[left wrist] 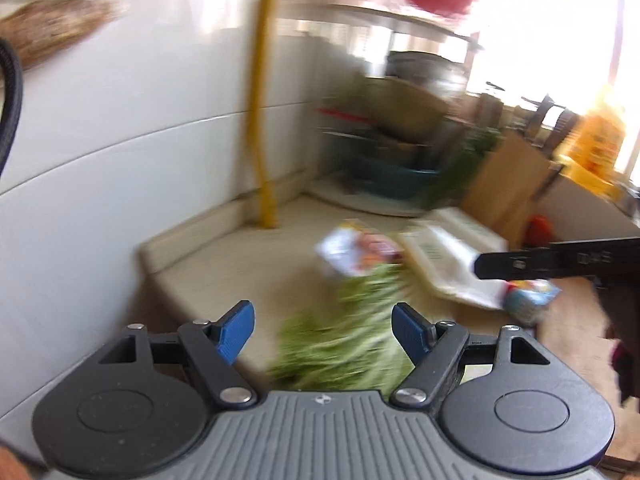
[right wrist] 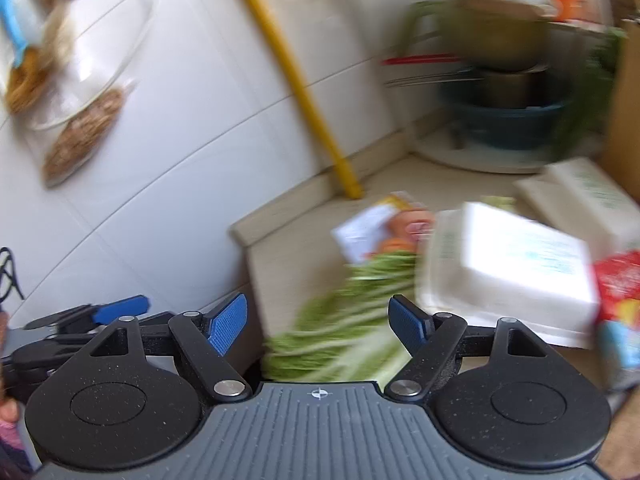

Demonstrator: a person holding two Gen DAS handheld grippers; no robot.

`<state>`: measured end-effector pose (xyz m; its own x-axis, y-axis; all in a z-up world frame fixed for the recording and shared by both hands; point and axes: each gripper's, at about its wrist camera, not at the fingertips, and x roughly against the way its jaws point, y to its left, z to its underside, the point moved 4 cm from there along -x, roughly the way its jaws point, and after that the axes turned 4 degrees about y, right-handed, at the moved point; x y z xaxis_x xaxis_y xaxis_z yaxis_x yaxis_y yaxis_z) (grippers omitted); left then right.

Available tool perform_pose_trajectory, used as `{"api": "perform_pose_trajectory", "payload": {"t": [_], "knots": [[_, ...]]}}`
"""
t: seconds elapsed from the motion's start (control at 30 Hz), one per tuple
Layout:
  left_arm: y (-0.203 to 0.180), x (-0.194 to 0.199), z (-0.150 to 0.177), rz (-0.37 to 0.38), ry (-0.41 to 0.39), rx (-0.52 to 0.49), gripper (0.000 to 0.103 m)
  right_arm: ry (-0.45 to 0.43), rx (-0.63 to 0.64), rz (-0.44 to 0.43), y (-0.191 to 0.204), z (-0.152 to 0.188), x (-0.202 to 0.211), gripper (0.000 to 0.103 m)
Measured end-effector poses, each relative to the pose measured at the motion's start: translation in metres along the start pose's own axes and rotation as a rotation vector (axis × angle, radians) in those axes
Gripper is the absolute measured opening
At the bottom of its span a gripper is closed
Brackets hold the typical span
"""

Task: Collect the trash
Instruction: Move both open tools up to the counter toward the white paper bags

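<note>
Blue-padded left gripper and right gripper: both spread wide, clasping nothing. Blurred green vegetable scraps low centre, white foam box at right.

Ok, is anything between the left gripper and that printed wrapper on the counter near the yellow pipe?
Yes. A bunch of green leafy vegetable lies on the counter right ahead of the open left gripper, and the wrapper sits just beyond its far end. Both pictures are blurred, so whether the two touch is unclear.
</note>
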<state>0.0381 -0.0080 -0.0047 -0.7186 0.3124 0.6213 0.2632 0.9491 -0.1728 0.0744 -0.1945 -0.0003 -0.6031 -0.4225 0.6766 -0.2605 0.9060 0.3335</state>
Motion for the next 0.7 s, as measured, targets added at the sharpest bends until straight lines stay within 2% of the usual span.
{"api": "perform_pose_trajectory", "payload": {"t": [0.13, 0.17, 0.23, 0.33, 0.43, 0.57, 0.63, 0.7], "knots": [[-0.062, -0.034, -0.01, 0.261, 0.068, 0.002, 0.073, -0.068, -0.08, 0.111, -0.052, 0.004, 0.031, 0.085], [-0.078, -0.044, -0.009, 0.314, 0.094, 0.007, 0.073, -0.082, -0.102, 0.127, -0.063, 0.005, 0.037, 0.085], [-0.101, -0.065, -0.003, 0.374, 0.145, 0.01, 0.073, -0.105, -0.14, 0.153, -0.086, 0.01, 0.049, 0.086], [-0.122, -0.093, 0.006, 0.429, 0.21, 0.055, 0.073, -0.128, -0.182, 0.177, -0.112, 0.017, 0.06, 0.086], [-0.131, -0.117, 0.006, 0.469, 0.231, 0.133, 0.073, -0.133, -0.205, 0.192, -0.136, 0.02, 0.068, 0.086], [-0.122, -0.139, 0.01, 0.449, 0.216, 0.279, 0.073, -0.132, -0.227, 0.214, -0.163, 0.018, 0.069, 0.086], [-0.114, -0.144, 0.009, 0.443, 0.171, 0.348, 0.073, -0.126, -0.232, 0.212, -0.173, 0.013, 0.067, 0.087], [-0.108, -0.149, 0.006, 0.418, 0.131, 0.372, 0.073, -0.12, -0.208, 0.21, -0.179, 0.005, 0.062, 0.087]]}}
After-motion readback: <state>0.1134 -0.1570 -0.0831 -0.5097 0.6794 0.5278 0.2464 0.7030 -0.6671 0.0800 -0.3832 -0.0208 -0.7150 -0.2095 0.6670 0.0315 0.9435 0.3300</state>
